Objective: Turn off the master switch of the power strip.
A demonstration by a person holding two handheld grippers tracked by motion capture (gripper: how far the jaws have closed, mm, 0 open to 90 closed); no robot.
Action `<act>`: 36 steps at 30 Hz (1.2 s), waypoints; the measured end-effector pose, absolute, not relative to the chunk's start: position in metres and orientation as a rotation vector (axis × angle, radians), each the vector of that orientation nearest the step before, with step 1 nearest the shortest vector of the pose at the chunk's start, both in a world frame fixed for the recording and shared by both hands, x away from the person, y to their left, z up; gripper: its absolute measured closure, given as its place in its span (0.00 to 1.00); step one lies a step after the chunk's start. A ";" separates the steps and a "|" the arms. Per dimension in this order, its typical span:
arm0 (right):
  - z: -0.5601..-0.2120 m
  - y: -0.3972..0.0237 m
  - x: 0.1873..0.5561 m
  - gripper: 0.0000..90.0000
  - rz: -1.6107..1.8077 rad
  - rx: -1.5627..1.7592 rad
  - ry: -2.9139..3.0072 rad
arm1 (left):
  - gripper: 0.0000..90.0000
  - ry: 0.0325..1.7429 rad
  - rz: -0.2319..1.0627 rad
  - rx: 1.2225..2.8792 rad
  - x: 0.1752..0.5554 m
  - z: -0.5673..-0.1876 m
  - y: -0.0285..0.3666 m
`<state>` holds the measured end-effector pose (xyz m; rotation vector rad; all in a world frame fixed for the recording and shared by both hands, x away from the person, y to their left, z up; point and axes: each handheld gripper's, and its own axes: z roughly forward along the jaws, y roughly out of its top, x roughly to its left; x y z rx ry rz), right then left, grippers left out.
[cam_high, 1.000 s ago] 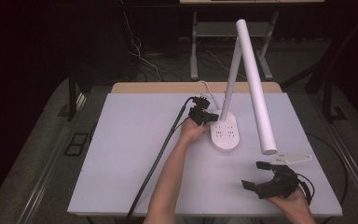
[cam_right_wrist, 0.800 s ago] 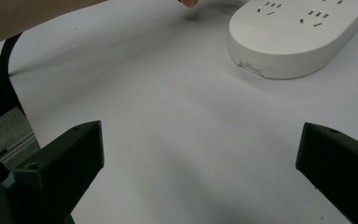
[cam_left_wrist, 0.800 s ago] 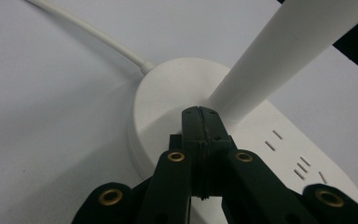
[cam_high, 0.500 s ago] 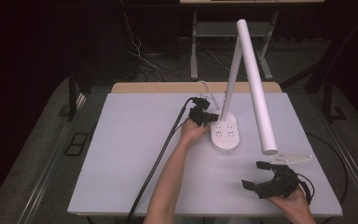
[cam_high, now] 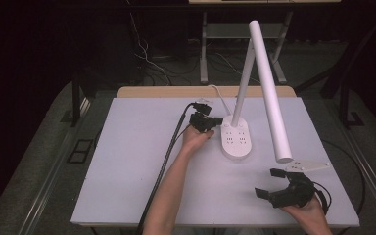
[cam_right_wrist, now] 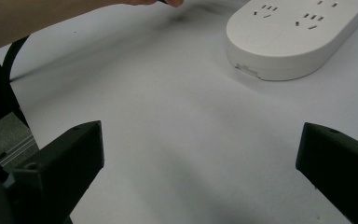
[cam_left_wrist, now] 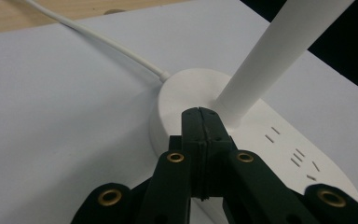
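Observation:
A white desk lamp stands on the white table [cam_high: 127, 161]. Its oval base [cam_high: 235, 141] carries sockets, its stem [cam_high: 243, 81] rises steeply, and its long tube head [cam_high: 271, 93] slopes down to the right. My left gripper [cam_high: 218, 120] is shut with nothing in it, at the base's left rear edge. In the left gripper view its closed tips [cam_left_wrist: 199, 113] lie just in front of the stem's foot [cam_left_wrist: 242, 100], over the base [cam_left_wrist: 186, 88]. My right gripper [cam_high: 267, 182] is wide open and empty at the near right, its jaws far apart in the right gripper view [cam_right_wrist: 205, 158].
A white cord [cam_left_wrist: 98, 44] runs from the base toward the table's far edge. A black cable [cam_high: 169, 152] trails along the left forearm [cam_high: 176, 181] to the near edge. The lamp base [cam_right_wrist: 293, 35] lies ahead of the right gripper. Dark floor and metal frames surround the table.
My left gripper has shifted slightly beside the lamp base, still shut. The right gripper has kept its place and stays open.

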<state>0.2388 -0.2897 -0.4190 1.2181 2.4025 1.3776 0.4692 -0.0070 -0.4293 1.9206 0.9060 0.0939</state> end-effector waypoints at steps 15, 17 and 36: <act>-0.420 -0.291 0.240 0.00 1.374 1.228 2.400 | 0.88 0.876 0.109 1.880 0.458 -0.395 0.019; -0.420 -0.291 0.240 0.00 1.374 1.228 2.403 | 0.80 0.868 0.100 1.871 0.456 -0.391 0.023; -0.421 -0.291 0.241 0.00 1.377 1.234 2.393 | 0.17 0.836 0.068 1.872 0.418 -0.371 0.077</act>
